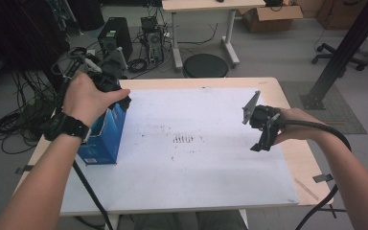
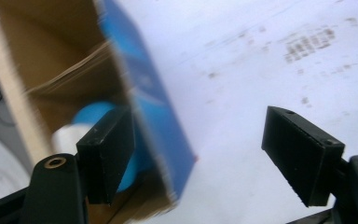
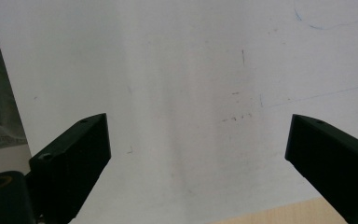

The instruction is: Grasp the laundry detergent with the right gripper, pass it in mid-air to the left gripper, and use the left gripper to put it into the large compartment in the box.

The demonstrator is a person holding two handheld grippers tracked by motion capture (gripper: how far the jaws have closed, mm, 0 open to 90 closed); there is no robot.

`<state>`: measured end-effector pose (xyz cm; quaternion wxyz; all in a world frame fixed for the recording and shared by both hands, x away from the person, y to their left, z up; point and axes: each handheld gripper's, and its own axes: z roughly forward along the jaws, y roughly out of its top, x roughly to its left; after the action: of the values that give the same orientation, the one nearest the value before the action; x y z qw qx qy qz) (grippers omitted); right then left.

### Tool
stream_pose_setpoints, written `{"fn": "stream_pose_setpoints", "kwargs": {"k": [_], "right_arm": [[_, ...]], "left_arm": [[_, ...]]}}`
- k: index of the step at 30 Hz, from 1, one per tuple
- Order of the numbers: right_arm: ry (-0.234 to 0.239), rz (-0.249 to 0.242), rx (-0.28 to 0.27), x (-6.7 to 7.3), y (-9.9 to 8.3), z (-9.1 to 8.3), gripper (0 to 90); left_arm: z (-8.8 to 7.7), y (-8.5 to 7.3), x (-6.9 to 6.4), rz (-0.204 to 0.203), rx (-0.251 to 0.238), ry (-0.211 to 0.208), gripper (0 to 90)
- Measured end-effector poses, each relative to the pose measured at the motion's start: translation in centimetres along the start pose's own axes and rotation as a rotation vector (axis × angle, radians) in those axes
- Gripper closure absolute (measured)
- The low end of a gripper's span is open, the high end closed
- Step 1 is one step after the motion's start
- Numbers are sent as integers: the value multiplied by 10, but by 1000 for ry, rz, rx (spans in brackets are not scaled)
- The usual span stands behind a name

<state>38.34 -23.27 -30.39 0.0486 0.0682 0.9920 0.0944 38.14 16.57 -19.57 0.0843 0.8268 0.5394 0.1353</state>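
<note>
An open-topped blue carton (image 1: 103, 139) stands upright at the left edge of the white sheet (image 1: 196, 158). My left gripper (image 1: 116, 96) hovers over its top, held from above by the hand. In the left gripper view the left gripper (image 2: 198, 116) is open. One finger (image 2: 107, 158) is over the carton's brown inside, and the blue wall (image 2: 154, 116) lies between the jaws, untouched. A blue and white rounded item (image 2: 86, 123) lies inside. My right gripper (image 1: 262, 141) hangs open over the sheet's right side, and the right gripper (image 3: 199, 123) has nothing between its fingers.
The sheet covers most of a wooden table (image 1: 297, 158), with smudges (image 1: 183, 139) near its middle. On the floor beyond the far edge stand a black computer tower (image 1: 115, 36), a round black stool (image 1: 205, 66) and a desk leg (image 1: 230, 40). Cables (image 1: 19, 120) lie at the left.
</note>
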Motion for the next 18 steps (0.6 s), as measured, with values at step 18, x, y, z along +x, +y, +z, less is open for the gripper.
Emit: {"fn": "stream_pose_setpoints", "kwargs": {"k": [18], "right_arm": [[3,1,7,2,2,0,64]], "left_arm": [[50,14,-66,175,26,-98,119]]}}
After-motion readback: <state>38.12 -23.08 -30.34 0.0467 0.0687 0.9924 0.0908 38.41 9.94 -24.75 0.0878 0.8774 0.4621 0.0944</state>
